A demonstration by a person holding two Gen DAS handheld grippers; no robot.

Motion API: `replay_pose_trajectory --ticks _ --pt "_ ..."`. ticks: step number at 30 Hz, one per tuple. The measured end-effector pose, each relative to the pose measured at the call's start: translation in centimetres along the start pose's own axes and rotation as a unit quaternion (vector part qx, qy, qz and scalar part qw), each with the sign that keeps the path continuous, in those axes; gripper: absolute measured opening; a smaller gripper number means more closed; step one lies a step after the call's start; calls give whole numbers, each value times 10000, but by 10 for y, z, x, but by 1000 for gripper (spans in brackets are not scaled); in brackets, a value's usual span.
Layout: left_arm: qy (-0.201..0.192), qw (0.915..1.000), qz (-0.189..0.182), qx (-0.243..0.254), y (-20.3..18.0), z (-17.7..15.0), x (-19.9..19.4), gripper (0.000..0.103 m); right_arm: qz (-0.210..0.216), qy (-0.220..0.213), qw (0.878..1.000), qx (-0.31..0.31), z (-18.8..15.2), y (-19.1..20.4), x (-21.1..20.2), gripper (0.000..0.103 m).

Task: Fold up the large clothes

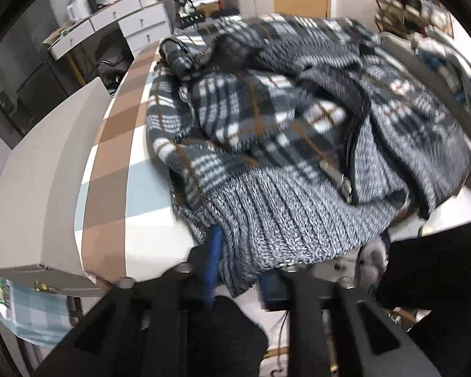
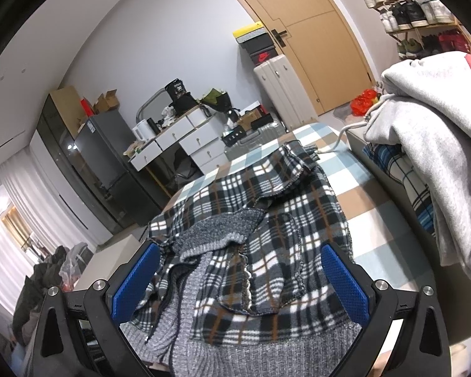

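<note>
Left gripper (image 1: pixel 235 270) clamped on ribbed hem of plaid-lined knit jacket (image 1: pixel 282 144), heaped on checked bedspread (image 1: pixel 110 169), for pulling flat. Right gripper (image 2: pixel 240 278) released, pads straddling jacket without pressing, ready to pinch.

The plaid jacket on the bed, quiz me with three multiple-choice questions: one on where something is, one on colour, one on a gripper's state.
1. Where is the grey hoodie?
A. on a pile right of the plaid jacket
B. under the jacket
C. on the floor

2. What colour are the right gripper pads?
A. red
B. blue
C. white

3. How do the right gripper's jaws stand?
A. clamped on the hem
B. wide apart over the jacket
C. out of view

Answers: A, it tops the stack at the right edge; B, both pads show blue mesh; B, the pads stand apart.
</note>
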State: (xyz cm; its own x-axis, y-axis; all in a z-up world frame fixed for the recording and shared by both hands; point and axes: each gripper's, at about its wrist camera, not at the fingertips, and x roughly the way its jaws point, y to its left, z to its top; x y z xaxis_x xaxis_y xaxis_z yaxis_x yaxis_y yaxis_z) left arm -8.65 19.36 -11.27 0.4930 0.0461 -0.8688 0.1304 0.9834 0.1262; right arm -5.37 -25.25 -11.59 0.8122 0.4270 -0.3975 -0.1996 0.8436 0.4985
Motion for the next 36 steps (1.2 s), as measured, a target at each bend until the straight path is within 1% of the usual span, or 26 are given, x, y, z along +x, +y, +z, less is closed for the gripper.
replay_pose_trajectory --ticks 1,2,3,4,6,8,12,15,16,18,20,22,23,24,25,26,27,28,29,30,32,33,34,35,36 --pt "-42 10000 -29 58 -1 -1 -2 7 7 -15 10000 3 0 0 0 103" --pt "-109 9998 -135 102 -2 -1 -4 5 12 -25 10000 7 -1 0 -1 103" --pt "-159 9996 -201 134 -2 -1 -6 4 16 -29 10000 14 -1 0 -1 103" --pt "-171 9995 -188 175 -3 -1 -7 2 22 -26 10000 20 -1 0 -1 103" --pt "-81 9993 -221 292 -4 0 -6 2 32 -30 10000 36 -1 1 -2 103" --pt "-22 9991 -317 281 -2 1 -8 1 29 -31 10000 34 -1 0 -2 103" --pt "-209 9983 -516 180 6 4 -19 1 61 -78 9999 114 -1 0 -4 103" --pt "-254 9983 -494 159 6 4 -19 1 107 -121 9996 214 -1 1 -4 103" --pt "-233 9986 -422 235 3 3 -18 1 114 -119 9996 244 -1 0 -4 103" --pt "-177 9987 -82 465 -7 3 -14 2 109 -91 9995 290 -2 0 -3 103" --pt "-32 9975 144 688 -15 2 -8 3 98 -68 9995 305 -2 0 -1 103" --pt "135 9949 431 897 -22 0 0 12 90 -54 9994 322 -3 1 0 103" --pt "184 9935 531 990 -25 -1 3 14 91 -19 9994 329 -4 1 2 103" --pt "222 9920 627 1076 -28 -1 5 18 98 56 9993 347 -4 -1 3 103" --pt "183 9908 711 1137 -30 0 5 28 106 205 9990 391 -5 -1 8 103" --pt "149 9892 822 1208 -33 1 5 35 113 339 9984 449 -6 -7 10 103" --pt "91 9868 987 1279 -35 2 5 54 150 470 9975 512 -7 -11 12 103" --pt "42 9858 1051 1306 -35 2 4 65 200 740 9950 645 -8 -16 18 103" --pt "28 9866 990 1294 -35 2 4 65 180 906 9932 714 -8 -23 19 103" --pt "28 9886 841 1251 -32 3 3 65 148 1110 9911 720 -8 -27 21 103" --pt "-10 9920 560 1136 -27 4 2 65 -47 1522 9866 582 -10 -31 23 103" --pt "-6 9929 488 1088 -25 5 2 65 -227 1839 9813 517 -12 -34 26 103" --pt "-2 9937 403 1044 -22 7 3 62 -270 2025 9776 513 -12 -38 26 103" --pt "10 9944 300 1018 -21 7 2 57 -230 2232 9731 517 -14 -39 26 103" --pt "26 9949 157 992 -19 8 2 44 -177 2424 9687 510 -17 -40 27 103"
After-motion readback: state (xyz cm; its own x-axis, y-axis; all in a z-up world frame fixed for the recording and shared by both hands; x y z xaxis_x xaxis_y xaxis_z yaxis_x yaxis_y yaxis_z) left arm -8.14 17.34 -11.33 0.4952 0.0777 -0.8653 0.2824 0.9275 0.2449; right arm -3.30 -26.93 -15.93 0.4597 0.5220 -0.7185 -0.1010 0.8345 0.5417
